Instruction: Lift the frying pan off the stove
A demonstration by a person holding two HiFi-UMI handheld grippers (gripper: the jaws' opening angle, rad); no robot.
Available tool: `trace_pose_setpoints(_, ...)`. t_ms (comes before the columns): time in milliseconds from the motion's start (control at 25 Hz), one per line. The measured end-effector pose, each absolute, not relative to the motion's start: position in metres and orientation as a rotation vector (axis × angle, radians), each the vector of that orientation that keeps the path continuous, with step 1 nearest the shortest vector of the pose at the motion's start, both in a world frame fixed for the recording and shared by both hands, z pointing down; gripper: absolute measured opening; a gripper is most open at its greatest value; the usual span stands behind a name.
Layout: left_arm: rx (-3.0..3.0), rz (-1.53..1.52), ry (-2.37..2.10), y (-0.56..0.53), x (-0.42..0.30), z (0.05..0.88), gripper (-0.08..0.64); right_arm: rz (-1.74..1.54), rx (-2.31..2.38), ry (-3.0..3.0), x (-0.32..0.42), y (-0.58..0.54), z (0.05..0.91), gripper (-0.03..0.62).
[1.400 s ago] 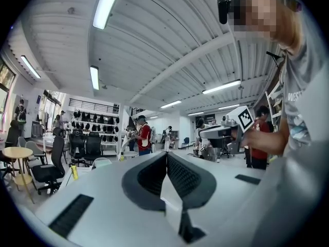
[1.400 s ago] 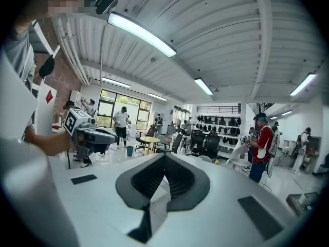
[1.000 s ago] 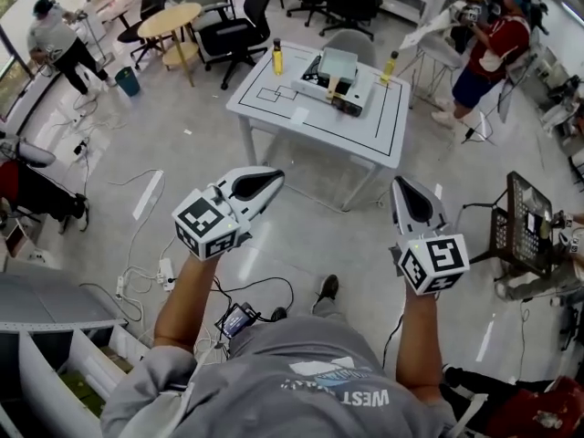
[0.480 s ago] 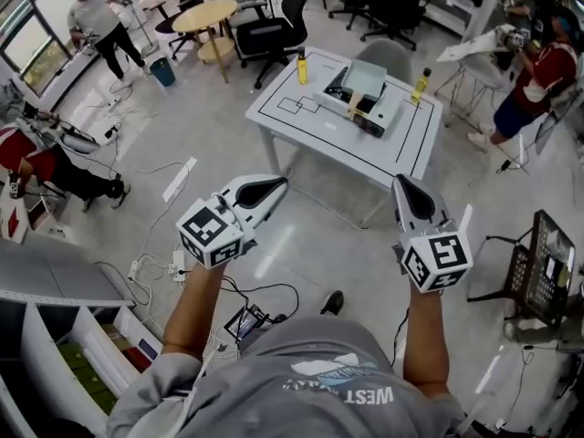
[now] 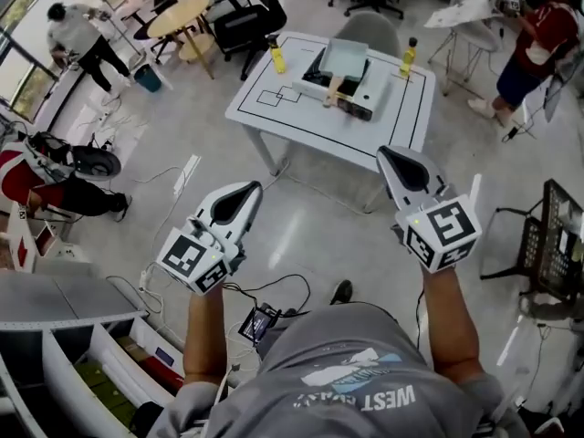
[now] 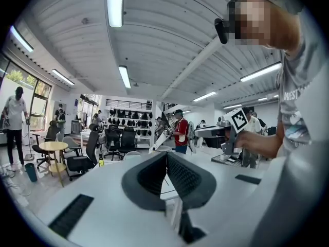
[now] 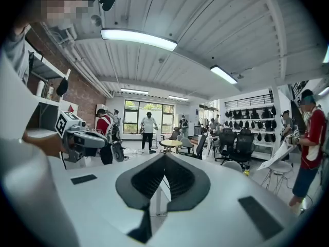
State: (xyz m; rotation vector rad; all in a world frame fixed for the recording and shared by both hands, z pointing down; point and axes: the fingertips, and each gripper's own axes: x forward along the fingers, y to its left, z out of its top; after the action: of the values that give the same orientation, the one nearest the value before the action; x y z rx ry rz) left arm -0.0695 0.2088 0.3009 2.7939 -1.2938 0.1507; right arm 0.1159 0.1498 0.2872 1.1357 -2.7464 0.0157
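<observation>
The frying pan [image 5: 345, 59], pale with a wooden handle, sits on a white stove [image 5: 370, 94] on the white table [image 5: 274, 117] across the floor, well ahead of both grippers. My left gripper [image 5: 248, 192] is held out over the floor, shut and empty. My right gripper [image 5: 391, 158] is also shut with nothing in it, pointing toward the table's near right corner. In the left gripper view the pads [image 6: 154, 174] meet in a closed seam. The right gripper view shows its pads [image 7: 177, 176] pressed together the same way.
Two yellow bottles [image 5: 274, 56] [image 5: 408, 57] stand on the table beside the stove. Office chairs and a round wooden table [image 5: 182, 15] lie beyond it. A black wire rack [image 5: 557, 235] stands at right, cables [image 5: 265, 290] trail by my feet, and shelves [image 5: 55, 336] sit at lower left. Several people stand around.
The left gripper has dropped lower and to the left in the head view, while the right one has risen slightly. The view of the room has shifted. Both stay shut.
</observation>
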Motion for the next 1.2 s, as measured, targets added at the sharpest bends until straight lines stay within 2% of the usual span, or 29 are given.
trace_pose_setpoints(720,2.805,0.251,-1.341,0.156,-0.047,0.280,-0.003,0.080,1.132,-2.800,0.143,0.088,0.288,0.011)
trace_pose_setpoints(1200,2.926,0.130,-1.019,0.029,-0.051,0.292,-0.003,0.080,1.420,-2.594,0.153,0.020,0.293,0.011)
